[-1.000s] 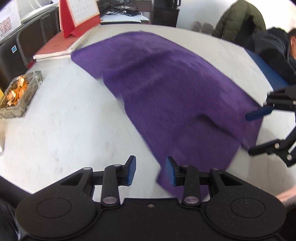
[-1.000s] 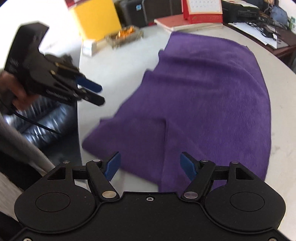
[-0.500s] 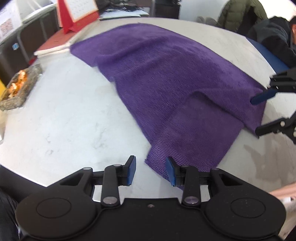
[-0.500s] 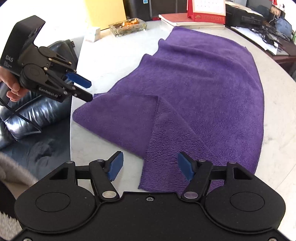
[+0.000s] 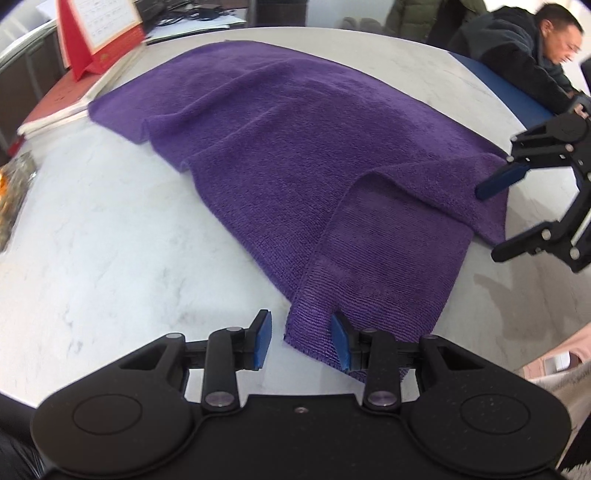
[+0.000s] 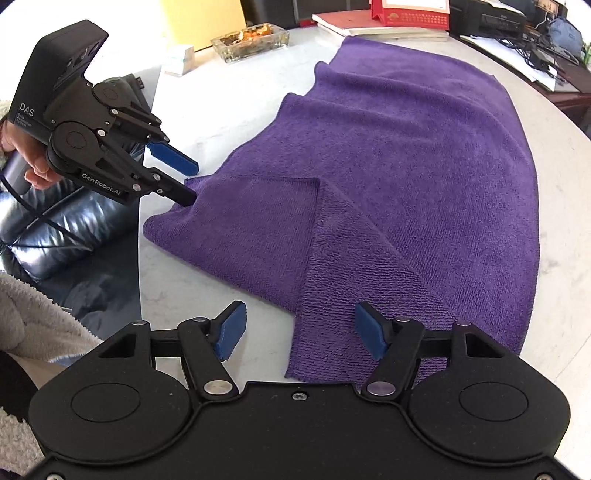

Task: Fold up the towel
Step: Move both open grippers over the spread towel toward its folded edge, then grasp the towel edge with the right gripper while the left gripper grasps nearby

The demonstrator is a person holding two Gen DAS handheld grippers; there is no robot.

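A purple towel [image 5: 295, 147] lies spread on the white marble table [image 5: 92, 240], with one near corner folded over on top of it [image 6: 258, 221]. My left gripper [image 5: 301, 341] is open, low over the towel's near corner, which lies between its blue pads [image 5: 262, 338] without being pinched. In the right wrist view, the left gripper [image 6: 188, 179] straddles that same corner. My right gripper [image 6: 301, 334] is open over the towel's [image 6: 406, 166] other near edge, with cloth between its fingers but not gripped. In the left wrist view, the right gripper [image 5: 488, 223] hangs open at the towel's right edge.
A red desk calendar [image 5: 99, 33] on stacked books [image 5: 62, 99] stands at the far end. A glass ashtray [image 6: 251, 40] and a small white box [image 6: 181, 59] sit nearby. A person in a dark jacket [image 5: 517, 55] leans at the far right. A black leather seat [image 6: 55, 229] lies beyond the table edge.
My left gripper has sunk toward the towel's near corner, which now lies between its pads. The towel has settled flat with its corner folded over. My right gripper's jaws have narrowed slightly.
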